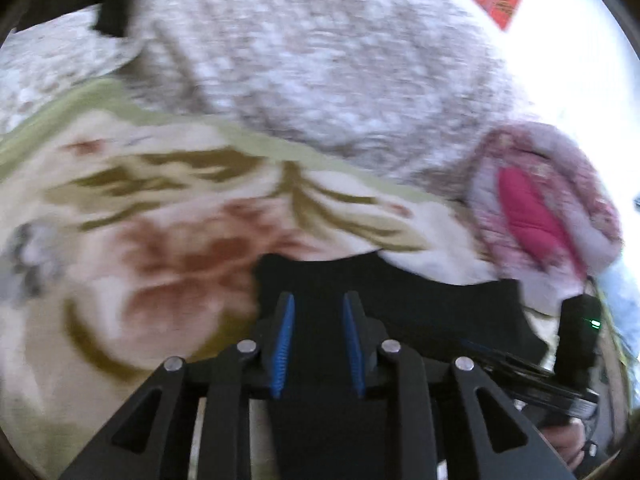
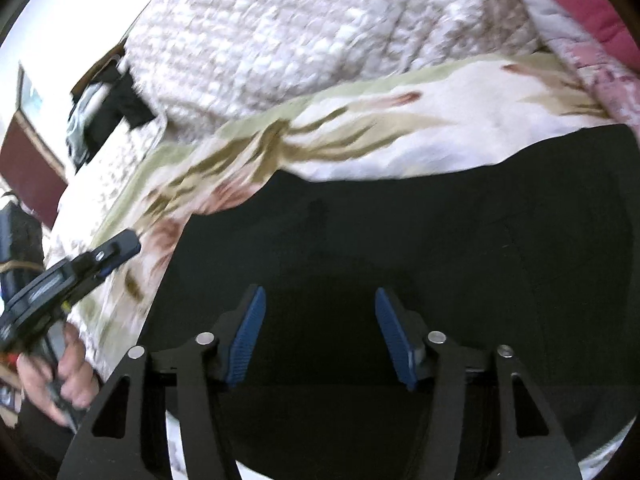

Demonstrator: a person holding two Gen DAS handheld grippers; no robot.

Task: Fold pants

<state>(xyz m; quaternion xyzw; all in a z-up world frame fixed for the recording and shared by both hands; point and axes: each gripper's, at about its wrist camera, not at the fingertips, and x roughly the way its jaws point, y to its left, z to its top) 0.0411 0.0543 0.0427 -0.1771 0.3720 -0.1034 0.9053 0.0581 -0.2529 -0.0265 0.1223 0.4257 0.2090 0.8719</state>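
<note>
The black pants (image 2: 400, 240) are spread flat on a floral blanket (image 2: 400, 128) that covers the bed, near its front edge. Behind the blanket, toward the far side of the bed, a quilted grey-white bedspread (image 1: 300, 60) is seen, and a pink and white quilt (image 1: 540, 200) is bunched at the blanket's right edge.

The left gripper (image 1: 319, 304) is held over the left edge of the pants with its blue pads (image 1: 286, 332) a narrow gap apart; nothing is gripped between them. The right gripper (image 2: 320, 300) is poised above the middle of the pants with its jaws set wide and empty. In the right wrist view, the left gripper is seen at the left, gripped by a hand (image 2: 68, 376).
</note>
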